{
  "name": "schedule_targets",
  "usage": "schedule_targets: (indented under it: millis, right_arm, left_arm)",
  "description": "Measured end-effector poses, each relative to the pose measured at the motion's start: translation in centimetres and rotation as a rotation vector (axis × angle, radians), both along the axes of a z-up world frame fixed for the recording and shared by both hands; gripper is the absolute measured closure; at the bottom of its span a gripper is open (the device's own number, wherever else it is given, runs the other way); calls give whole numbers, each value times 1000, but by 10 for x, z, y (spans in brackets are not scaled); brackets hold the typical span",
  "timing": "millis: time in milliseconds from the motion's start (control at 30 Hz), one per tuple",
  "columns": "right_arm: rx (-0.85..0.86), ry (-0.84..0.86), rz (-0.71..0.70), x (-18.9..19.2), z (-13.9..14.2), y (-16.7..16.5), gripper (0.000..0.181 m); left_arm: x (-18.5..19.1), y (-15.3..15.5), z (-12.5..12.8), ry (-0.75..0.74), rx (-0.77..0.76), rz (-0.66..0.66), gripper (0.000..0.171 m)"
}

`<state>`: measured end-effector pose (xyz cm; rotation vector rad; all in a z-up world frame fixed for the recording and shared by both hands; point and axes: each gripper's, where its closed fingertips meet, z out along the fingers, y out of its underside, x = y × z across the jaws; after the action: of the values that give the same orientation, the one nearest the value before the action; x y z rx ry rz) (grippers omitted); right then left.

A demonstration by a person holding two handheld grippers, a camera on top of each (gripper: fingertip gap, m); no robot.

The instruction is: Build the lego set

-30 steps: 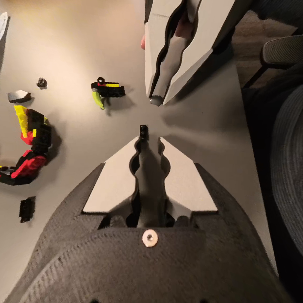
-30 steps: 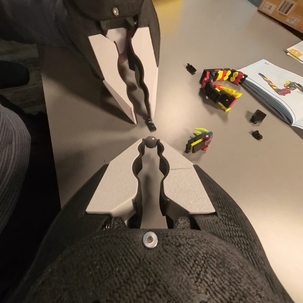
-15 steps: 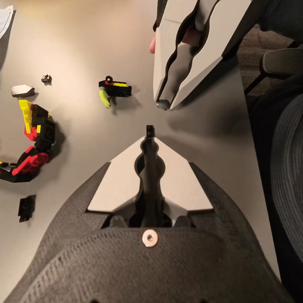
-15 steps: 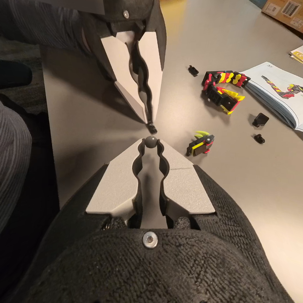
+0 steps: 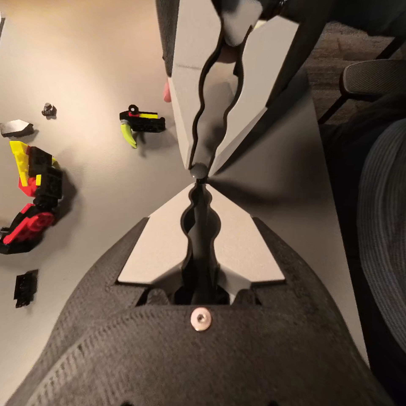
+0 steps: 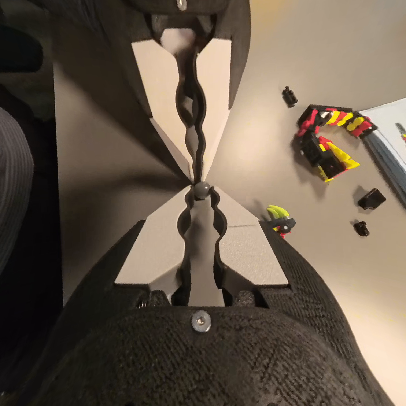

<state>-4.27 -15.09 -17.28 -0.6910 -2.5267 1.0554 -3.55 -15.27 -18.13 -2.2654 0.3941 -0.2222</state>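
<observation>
Above the bench (image 5: 87,66), your left hand-held gripper (image 5: 200,185), now clamping the small black piece (image 5: 200,181), is meeting the grey ball piece (image 6: 201,189) gripped by your right hand-held gripper (image 6: 201,193); they've closed from apart to touching, probably joining.

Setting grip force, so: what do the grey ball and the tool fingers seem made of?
Ball: likely hard plastic, smooth and slightly glossy, with a small highlight. Fingers: probably 3D-printed plastic, matte and finely grained, pale faces with dark wavy inner edges.
</observation>
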Motion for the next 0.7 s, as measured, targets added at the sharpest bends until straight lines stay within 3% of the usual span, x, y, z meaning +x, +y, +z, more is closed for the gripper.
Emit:
schedule_targets:
  millis: [700]
  right_arm:
    - [43,-13,52,2,-3,-4,168]
  left_arm:
    - [0,0,0,-6,-1,-3,170]
